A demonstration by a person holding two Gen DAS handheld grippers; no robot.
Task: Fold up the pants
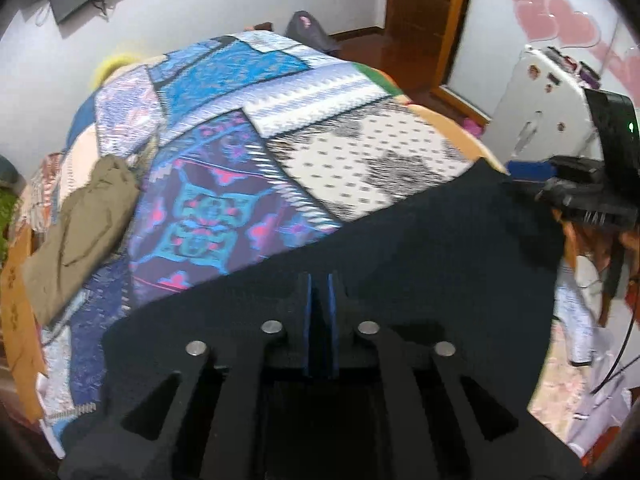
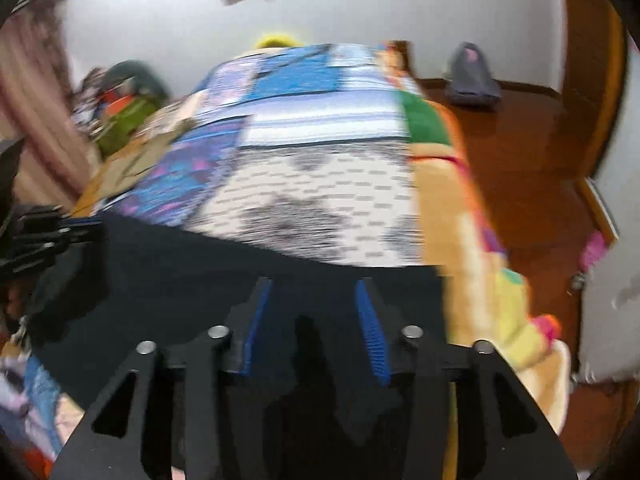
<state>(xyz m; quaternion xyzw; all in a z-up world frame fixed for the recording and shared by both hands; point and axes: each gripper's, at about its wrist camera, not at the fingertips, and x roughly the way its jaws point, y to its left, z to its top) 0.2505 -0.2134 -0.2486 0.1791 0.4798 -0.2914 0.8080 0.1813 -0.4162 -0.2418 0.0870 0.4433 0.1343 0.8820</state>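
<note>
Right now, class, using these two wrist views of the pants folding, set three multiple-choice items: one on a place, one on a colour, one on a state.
1. Where does the crumpled olive-green cloth lie?
A. on the bed's left side
B. on the floor
C. on the dark pants

2. What colour are the pads inside the jaws?
A. red
B. blue
C. white

3. How do the left gripper jaws stand?
A. wide apart
B. nearly closed on the dark navy pants
C. out of view

Key: 1 A, it rests on the patchwork bedspread at left. 2 B, blue strips line both grippers. 3 B, only a thin gap shows; the right gripper stands wider.
</note>
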